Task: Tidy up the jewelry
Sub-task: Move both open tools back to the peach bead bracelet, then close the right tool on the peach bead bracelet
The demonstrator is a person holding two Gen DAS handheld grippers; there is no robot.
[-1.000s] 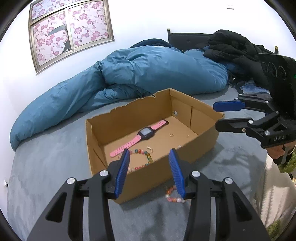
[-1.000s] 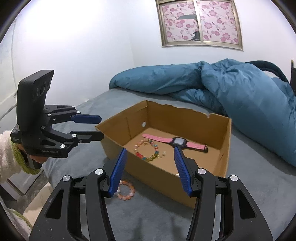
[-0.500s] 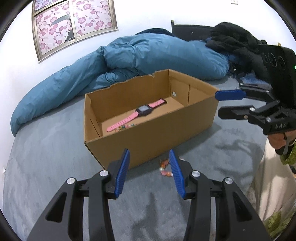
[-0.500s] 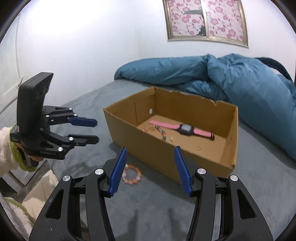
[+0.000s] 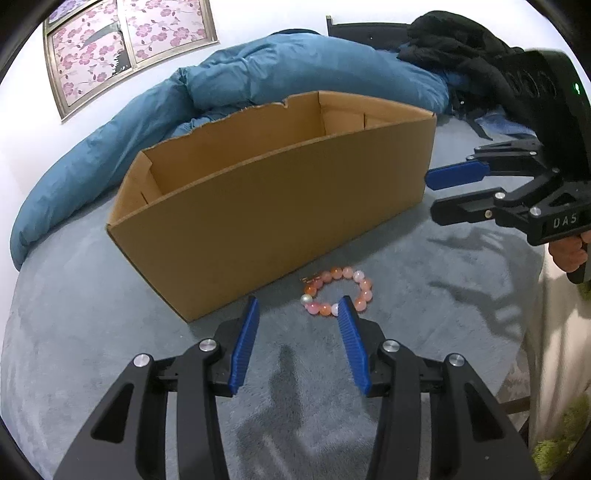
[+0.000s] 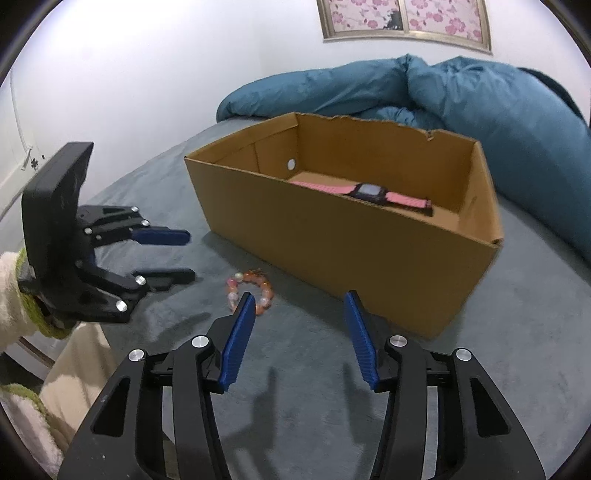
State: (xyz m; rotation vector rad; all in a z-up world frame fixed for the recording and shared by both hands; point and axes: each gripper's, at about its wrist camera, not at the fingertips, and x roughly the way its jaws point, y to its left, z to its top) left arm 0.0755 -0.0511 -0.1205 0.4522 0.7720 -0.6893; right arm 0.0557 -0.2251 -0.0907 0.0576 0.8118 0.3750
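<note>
An orange and pink bead bracelet [image 5: 337, 294] lies on the grey bed cover just in front of the cardboard box [image 5: 273, 206]. It also shows in the right wrist view [image 6: 251, 291]. My left gripper [image 5: 299, 314] is open and empty, low over the cover, with the bracelet just beyond its right fingertip. My right gripper [image 6: 299, 308] is open and empty, in front of the box [image 6: 343, 243]. A pink watch [image 6: 369, 192] lies inside the box. In each view the other gripper shows, open: the right [image 5: 439, 192] and the left [image 6: 184, 254].
A blue duvet [image 5: 236, 85] is bunched behind the box, with dark clothes [image 5: 458, 48] at the back right. The bed's edge runs on the right of the left wrist view. A window [image 6: 406, 18] is in the white wall.
Both grippers have dropped lower and pulled back from over the box. The left gripper now sits close to the bracelet on the cover. The box's inside is hidden from the left wrist view.
</note>
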